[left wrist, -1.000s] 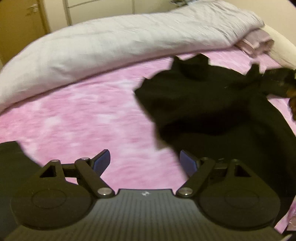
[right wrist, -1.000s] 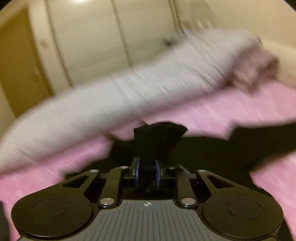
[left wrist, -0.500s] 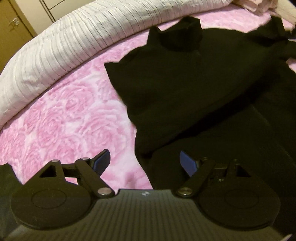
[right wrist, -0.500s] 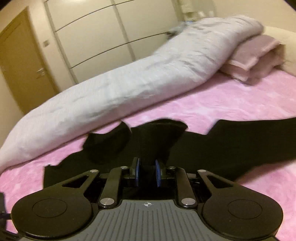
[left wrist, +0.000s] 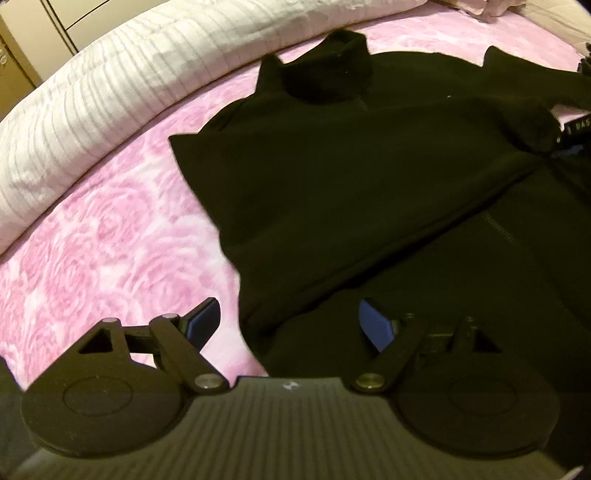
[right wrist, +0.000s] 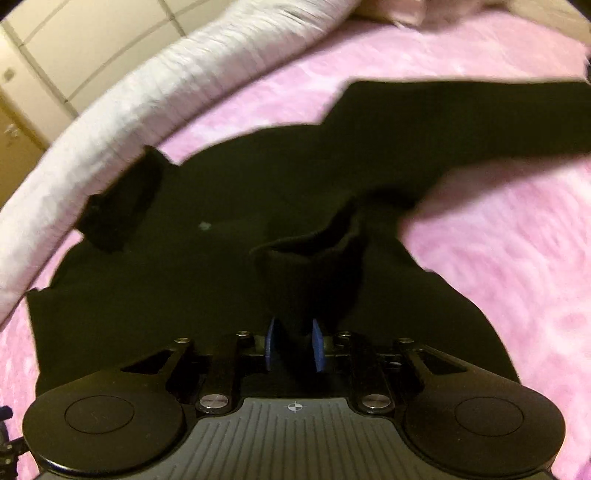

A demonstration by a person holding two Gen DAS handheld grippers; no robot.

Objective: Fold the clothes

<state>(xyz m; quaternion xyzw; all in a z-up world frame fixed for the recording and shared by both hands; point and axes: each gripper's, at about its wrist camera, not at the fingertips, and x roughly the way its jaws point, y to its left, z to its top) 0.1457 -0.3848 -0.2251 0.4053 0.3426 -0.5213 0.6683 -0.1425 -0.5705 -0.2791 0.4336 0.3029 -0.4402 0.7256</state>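
A black turtleneck sweater [left wrist: 369, 177] lies spread on a pink rose-patterned bedspread [left wrist: 92, 240], collar toward the far side. My left gripper [left wrist: 288, 321] is open and empty, low over the sweater's left edge. My right gripper [right wrist: 294, 345] is shut on a ribbed cuff of the sweater's sleeve [right wrist: 314, 266] and holds it over the sweater's body [right wrist: 166, 280]. The other sleeve [right wrist: 461, 122] stretches to the right. The right gripper's body shows at the right edge of the left wrist view [left wrist: 576, 129].
A rolled white striped duvet [left wrist: 147, 85] lies along the far side of the bed and also shows in the right wrist view [right wrist: 147, 110]. Pink pillows [left wrist: 480, 5] sit at the far right. Cupboard doors [right wrist: 74, 44] stand behind the bed.
Both grippers have moved down and closer to the sweater. The right gripper has carried the held cuff in over the sweater's body. The left gripper stayed open.
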